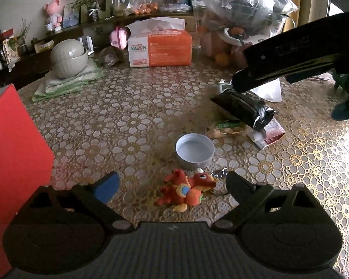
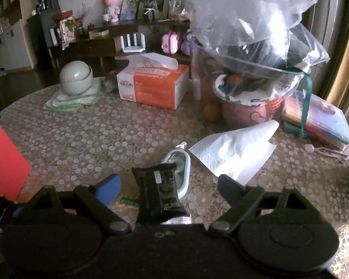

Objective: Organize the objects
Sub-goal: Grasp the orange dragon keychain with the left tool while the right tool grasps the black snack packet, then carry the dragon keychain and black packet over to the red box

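In the left wrist view my left gripper is open just above the patterned tablecloth. A red and orange dragon plush with a key ring lies between its fingers, and neither pad touches it. A round metal tin stands just beyond the plush. My right gripper is open too. A black foil packet lies between its fingers, resting partly on a pale green container, and the pads stay clear of it. The left wrist view shows the same black packet under the right gripper's dark body.
A red box stands close on the left. An orange tissue box, stacked grey bowls on folded cloths and bulging plastic bags crowd the far side. A white tissue and small packets lie nearby.
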Tool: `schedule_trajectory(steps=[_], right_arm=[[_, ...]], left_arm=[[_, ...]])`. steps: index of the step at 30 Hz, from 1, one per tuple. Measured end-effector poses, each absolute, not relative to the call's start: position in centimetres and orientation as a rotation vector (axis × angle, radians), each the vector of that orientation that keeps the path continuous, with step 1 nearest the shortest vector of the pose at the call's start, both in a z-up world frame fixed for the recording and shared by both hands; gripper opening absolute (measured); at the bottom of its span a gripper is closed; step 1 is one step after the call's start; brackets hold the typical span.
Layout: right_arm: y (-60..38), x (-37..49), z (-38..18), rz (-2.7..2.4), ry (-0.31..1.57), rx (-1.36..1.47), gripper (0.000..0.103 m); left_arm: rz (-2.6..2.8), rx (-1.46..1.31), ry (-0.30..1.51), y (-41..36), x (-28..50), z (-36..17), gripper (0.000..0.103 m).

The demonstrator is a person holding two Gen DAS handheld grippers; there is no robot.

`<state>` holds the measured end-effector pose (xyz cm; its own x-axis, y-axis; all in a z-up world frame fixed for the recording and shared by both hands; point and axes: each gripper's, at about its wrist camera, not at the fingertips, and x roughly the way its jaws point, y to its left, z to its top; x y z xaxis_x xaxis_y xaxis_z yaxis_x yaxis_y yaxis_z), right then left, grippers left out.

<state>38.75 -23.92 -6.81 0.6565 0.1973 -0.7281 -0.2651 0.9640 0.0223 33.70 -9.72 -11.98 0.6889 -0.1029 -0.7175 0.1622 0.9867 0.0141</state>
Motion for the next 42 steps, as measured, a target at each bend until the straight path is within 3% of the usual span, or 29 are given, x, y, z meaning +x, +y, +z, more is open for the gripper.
schedule_trajectory(steps=[7,9,11,13,16,17,21,42], right_arm=[[-22.8,39.8,-8.7,0.259,0.854,-0.114,0.082],[-22.6,39.9,-9.0,0.256,0.864,-0.122,0.072],[-22.6,40.0,-9.4,0.250,0.876,-0.127,0.062],[-22.7,40.1,-9.6,0.248,0.886,-0.121,0.059],[-22.6,40.1,-9.7,0.254,0.888,-0.122,0.050],[-22.5,40.0,-9.6,0.259,0.888,-0.121,0.044],[-22.2,39.6,-9.4,0.256,0.881,-0.126,0.038],[-25.3,29.1,-4.1,0.316,0.850,-0.020,0.035]], left_arm=[[-0.159,0.067,0.799,-9.9,33.8,-12.3,0.087],[-0.163,0.069,0.793,-9.9,33.7,-12.3,0.083],[-0.178,0.076,0.785,-10.0,33.5,-12.2,0.072],[-0.191,0.081,0.782,-10.2,33.4,-12.0,0.060],[-0.203,0.087,0.785,-10.5,33.3,-11.8,0.053],[-0.203,0.091,0.785,-10.6,33.2,-11.8,0.052],[-0.211,0.092,0.779,-10.5,32.9,-11.5,0.052],[-0.254,0.029,0.780,-8.1,27.1,-5.9,0.051]])
